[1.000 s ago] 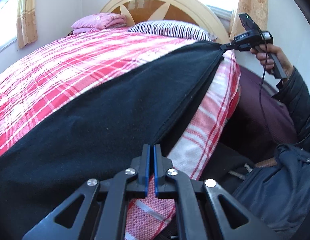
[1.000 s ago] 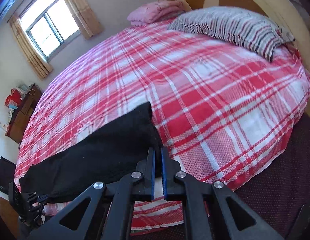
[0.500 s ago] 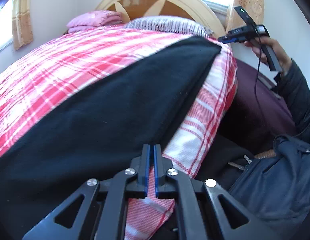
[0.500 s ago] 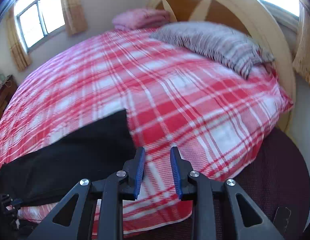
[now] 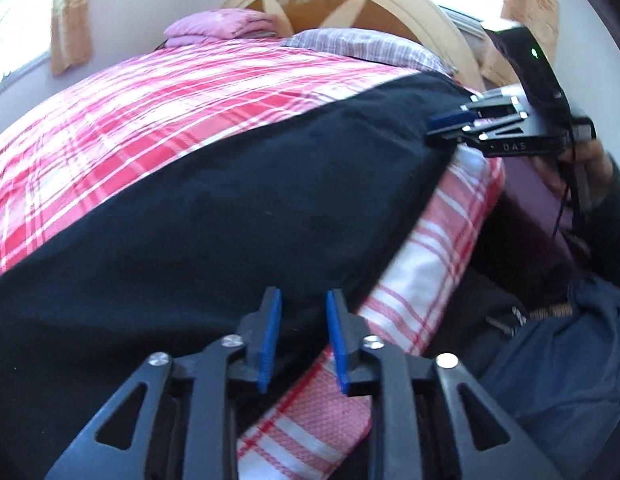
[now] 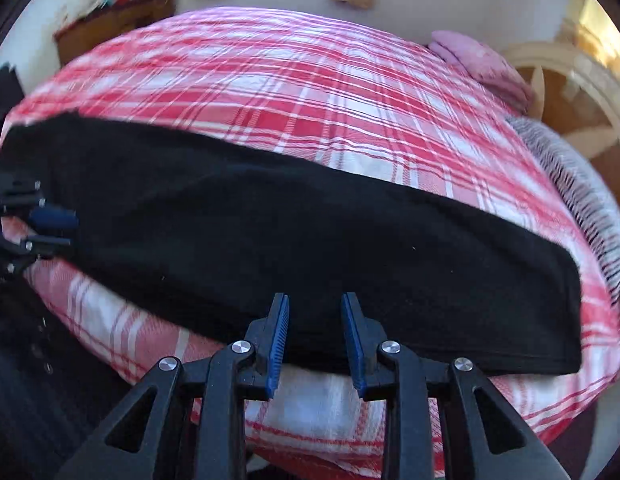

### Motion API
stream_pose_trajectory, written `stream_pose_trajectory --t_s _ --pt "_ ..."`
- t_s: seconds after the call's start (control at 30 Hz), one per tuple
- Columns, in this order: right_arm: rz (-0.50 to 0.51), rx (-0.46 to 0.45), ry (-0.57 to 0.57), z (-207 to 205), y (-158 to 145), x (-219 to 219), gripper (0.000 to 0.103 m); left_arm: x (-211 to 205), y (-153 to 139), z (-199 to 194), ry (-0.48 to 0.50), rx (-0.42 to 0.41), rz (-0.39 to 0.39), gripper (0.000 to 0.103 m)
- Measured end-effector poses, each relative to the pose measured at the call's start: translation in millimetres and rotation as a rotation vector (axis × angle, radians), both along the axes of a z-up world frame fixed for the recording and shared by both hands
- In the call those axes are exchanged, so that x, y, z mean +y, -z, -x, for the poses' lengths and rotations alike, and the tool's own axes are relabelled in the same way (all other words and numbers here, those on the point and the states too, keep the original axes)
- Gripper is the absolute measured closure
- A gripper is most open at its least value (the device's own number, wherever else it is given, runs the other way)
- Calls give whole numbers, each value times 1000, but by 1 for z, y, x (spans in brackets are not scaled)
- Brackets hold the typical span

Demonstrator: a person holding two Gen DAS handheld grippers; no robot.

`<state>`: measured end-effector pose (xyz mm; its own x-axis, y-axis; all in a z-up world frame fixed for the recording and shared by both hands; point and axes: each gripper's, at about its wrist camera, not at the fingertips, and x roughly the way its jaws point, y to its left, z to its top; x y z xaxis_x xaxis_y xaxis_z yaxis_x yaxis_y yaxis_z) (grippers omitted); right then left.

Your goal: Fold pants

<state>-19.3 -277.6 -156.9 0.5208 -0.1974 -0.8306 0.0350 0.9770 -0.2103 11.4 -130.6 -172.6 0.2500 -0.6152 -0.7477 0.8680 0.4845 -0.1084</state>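
Now the long black soft cloth pants [image 6: 310, 240] lie flat on the bed with the red and white checked cover [image 6: 290, 80], close to its near edge. In the right wrist view they make one long dark band, running from the left of the frame to the lower right, so their long way goes side to side in front of the fingers.

The right gripper [image 6: 316, 340] is at the bottom middle of its frame, just over the near long edge, about halfway along the band. Its blue fingers are spread apart and pinch nothing.

In the left wrist view the left gripper [image 5: 300, 340] sits at the bottom middle, by the near edge at one end of the pants. Its fingers have just come apart, and no cloth is pressed between them.

The right gripper looks best placed for the middle. A fold would likely bring one end over to the other.
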Motion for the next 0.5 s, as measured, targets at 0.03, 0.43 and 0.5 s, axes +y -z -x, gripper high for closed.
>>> stream_pose_trajectory --t_s 0.03,0.43,0.5 --pt "-19 -2 -9 3 -4 1 74 0 -2 2 1 -7 -4 74" --pt "131 -12 -265 -7 24 70 66 10 -8 -1 -24 -34 -17 70" --pt "136 -29 -270 -13 25 71 66 11 -9 -3 -32 -36 -14 70"
